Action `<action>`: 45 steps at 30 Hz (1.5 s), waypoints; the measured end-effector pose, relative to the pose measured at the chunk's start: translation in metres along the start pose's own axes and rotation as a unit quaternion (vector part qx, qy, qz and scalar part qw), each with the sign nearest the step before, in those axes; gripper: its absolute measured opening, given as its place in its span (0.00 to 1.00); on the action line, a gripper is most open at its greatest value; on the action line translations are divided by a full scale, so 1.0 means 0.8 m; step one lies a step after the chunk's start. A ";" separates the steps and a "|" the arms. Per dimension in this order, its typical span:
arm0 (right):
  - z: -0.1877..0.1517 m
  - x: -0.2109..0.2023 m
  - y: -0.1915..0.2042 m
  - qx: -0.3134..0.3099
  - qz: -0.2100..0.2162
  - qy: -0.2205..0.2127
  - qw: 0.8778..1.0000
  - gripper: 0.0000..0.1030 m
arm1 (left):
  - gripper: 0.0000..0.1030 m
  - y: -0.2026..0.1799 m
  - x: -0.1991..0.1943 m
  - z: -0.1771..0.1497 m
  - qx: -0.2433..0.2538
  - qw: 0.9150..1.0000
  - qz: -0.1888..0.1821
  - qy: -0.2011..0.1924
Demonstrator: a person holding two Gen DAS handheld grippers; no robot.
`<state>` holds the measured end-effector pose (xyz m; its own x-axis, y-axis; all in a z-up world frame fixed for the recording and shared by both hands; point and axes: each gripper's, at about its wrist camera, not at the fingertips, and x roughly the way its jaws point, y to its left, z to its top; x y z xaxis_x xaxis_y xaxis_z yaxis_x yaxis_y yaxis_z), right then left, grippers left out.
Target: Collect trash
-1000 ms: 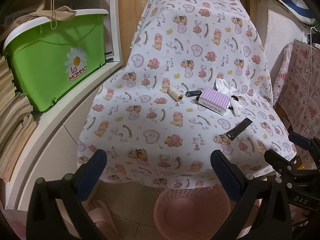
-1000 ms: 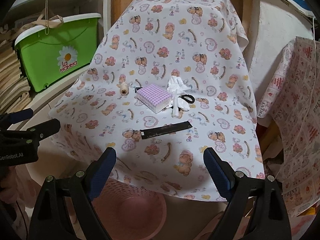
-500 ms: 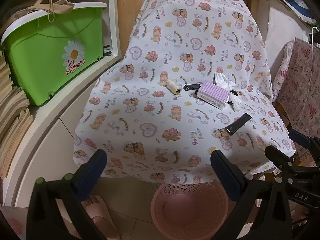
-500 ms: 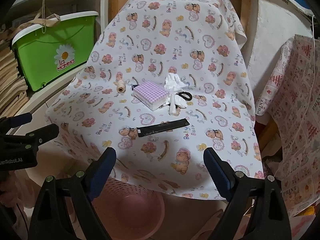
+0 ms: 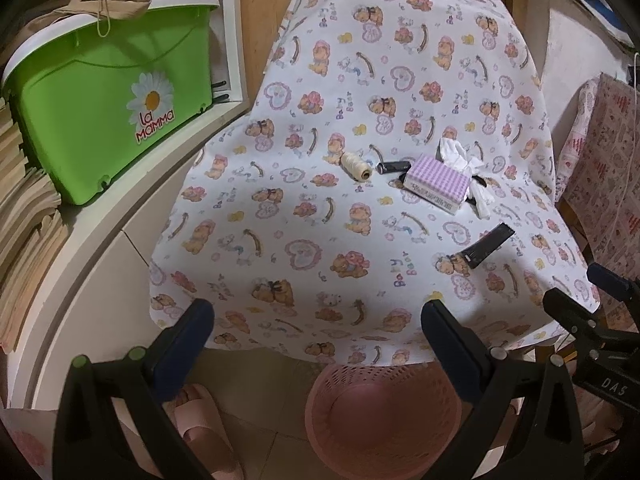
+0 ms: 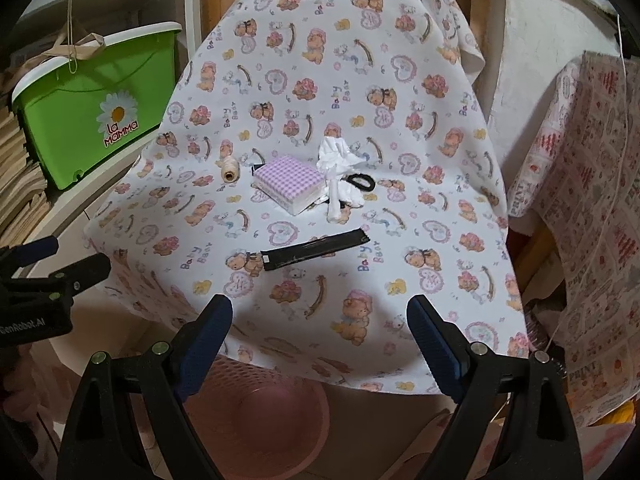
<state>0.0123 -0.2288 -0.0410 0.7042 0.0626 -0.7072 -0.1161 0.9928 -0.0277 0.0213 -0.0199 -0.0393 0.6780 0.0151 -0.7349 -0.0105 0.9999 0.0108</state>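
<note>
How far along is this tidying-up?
Barely begun. Nothing looks binned: the pink basket shows no trash inside. Both tools, left and right, are open and hold nothing. The crumpled tissue and black wrapper still lie on the tablecloth.

The green tub (image 5: pixel 104 116), at ten o'clock, says "La Mamma". The tablecloth (image 6: pixel 344 92) says "Baby Bear". The left gripper (image 6: pixel 56 280) says "GenRobot.AI".
</note>
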 end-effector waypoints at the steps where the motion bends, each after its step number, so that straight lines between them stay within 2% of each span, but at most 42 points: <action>1: 0.000 0.002 0.000 -0.001 0.000 0.004 1.000 0.88 | 1.00 0.000 0.001 -0.001 0.001 1.000 0.001 0.003; 5: -0.002 0.007 0.003 -0.002 0.001 0.012 1.000 0.88 | 1.00 0.000 0.008 -0.004 0.000 1.000 0.000 0.017; 23: 0.005 0.014 -0.001 0.020 0.019 0.025 0.999 0.88 | 1.00 0.005 0.018 -0.003 -0.003 0.999 0.010 0.035; 25: 0.012 0.019 -0.005 0.023 0.028 0.036 0.999 0.87 | 1.00 0.006 0.021 0.008 -0.007 0.999 0.006 0.037; 27: 0.024 0.023 -0.009 0.023 0.032 0.042 0.998 0.86 | 1.00 0.002 0.028 0.036 0.011 0.999 -0.014 0.048; 29: 0.047 0.032 -0.021 0.034 0.037 0.059 0.997 0.86 | 1.00 0.001 0.023 0.072 0.018 0.999 -0.014 0.028; 31: 0.074 0.048 -0.037 0.049 0.062 0.085 0.993 0.78 | 1.00 0.000 0.020 0.100 0.028 1.000 -0.012 0.006; 32: 0.080 0.052 -0.042 0.053 0.068 0.085 0.993 0.78 | 1.00 0.000 0.023 0.115 0.033 0.999 -0.011 0.000; 33: 0.091 0.058 -0.048 0.054 0.072 0.083 0.992 0.76 | 1.00 0.000 0.032 0.131 0.038 0.999 -0.018 0.006; 35: 0.113 0.073 -0.054 0.035 0.060 0.079 0.994 0.65 | 1.00 0.003 0.057 0.147 0.032 0.998 -0.033 0.040; 37: 0.127 0.086 -0.055 0.012 0.057 0.067 0.996 0.44 | 1.00 0.006 0.085 0.153 0.025 0.996 -0.047 0.076; 39: 0.130 0.104 -0.057 0.009 0.068 0.066 0.995 0.35 | 0.99 0.013 0.109 0.148 0.007 0.995 -0.055 0.086; 41: 0.126 0.120 -0.056 0.011 0.093 0.069 0.993 0.31 | 0.79 0.012 0.130 0.142 0.006 0.991 -0.069 0.116; 43: 0.119 0.137 -0.050 0.004 0.091 0.068 0.994 0.28 | 0.74 0.010 0.143 0.144 0.002 0.986 -0.094 0.135; 45: 0.120 0.148 -0.045 0.004 0.082 0.072 0.994 0.22 | 0.73 0.002 0.147 0.151 0.007 0.986 -0.097 0.136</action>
<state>0.1670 -0.2472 -0.0559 0.5688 0.2095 -0.7954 -0.2159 0.9711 0.1014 0.1902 -0.0169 -0.0439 0.4446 -0.1746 -0.8785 0.1120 0.9840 -0.1389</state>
